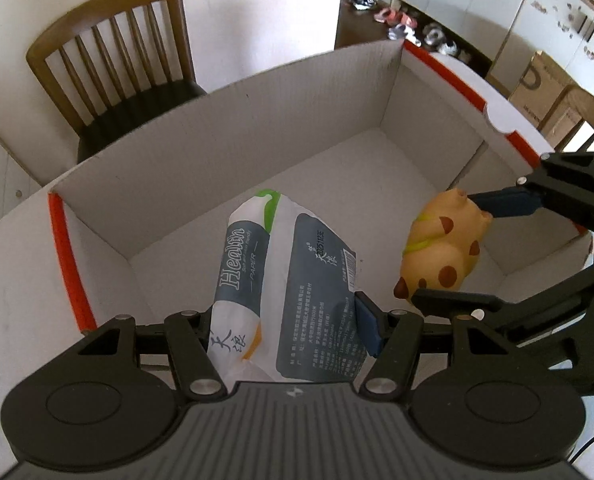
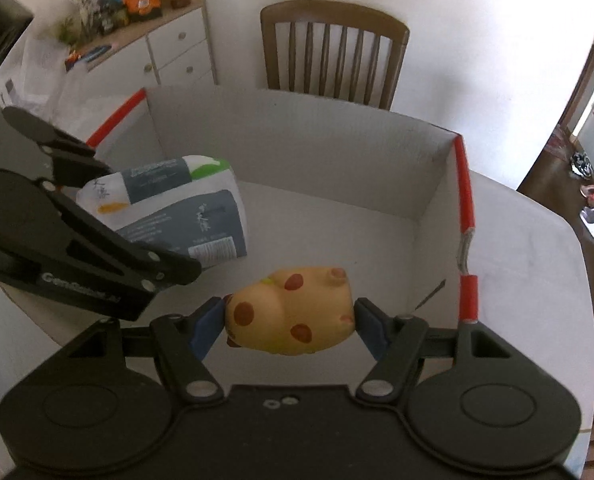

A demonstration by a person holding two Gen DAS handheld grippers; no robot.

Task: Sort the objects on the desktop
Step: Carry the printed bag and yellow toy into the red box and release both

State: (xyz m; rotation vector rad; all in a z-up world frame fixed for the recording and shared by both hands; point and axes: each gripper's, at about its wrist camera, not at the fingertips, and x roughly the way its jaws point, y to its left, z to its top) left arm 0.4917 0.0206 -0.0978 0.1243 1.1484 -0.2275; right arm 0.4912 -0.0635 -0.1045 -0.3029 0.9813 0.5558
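Note:
My left gripper point(image 1: 287, 330) is shut on a white and grey tissue pack point(image 1: 293, 280) marked "Health Paper" and holds it over the open white cardboard box point(image 1: 257, 128). My right gripper point(image 2: 289, 320) is shut on a yellow squishy toy point(image 2: 293, 312) with brown spots, also held over the box point(image 2: 337, 148). In the left wrist view the toy point(image 1: 443, 248) and right gripper point(image 1: 453, 252) show at the right. In the right wrist view the tissue pack point(image 2: 177, 208) and left gripper point(image 2: 109, 208) show at the left.
The box has red tape on its edges point(image 1: 67, 256) and stands on a white table point(image 2: 537, 256). A wooden chair point(image 2: 333, 48) stands behind the table. A white cabinet point(image 2: 177, 48) with snacks on top stands at the back left.

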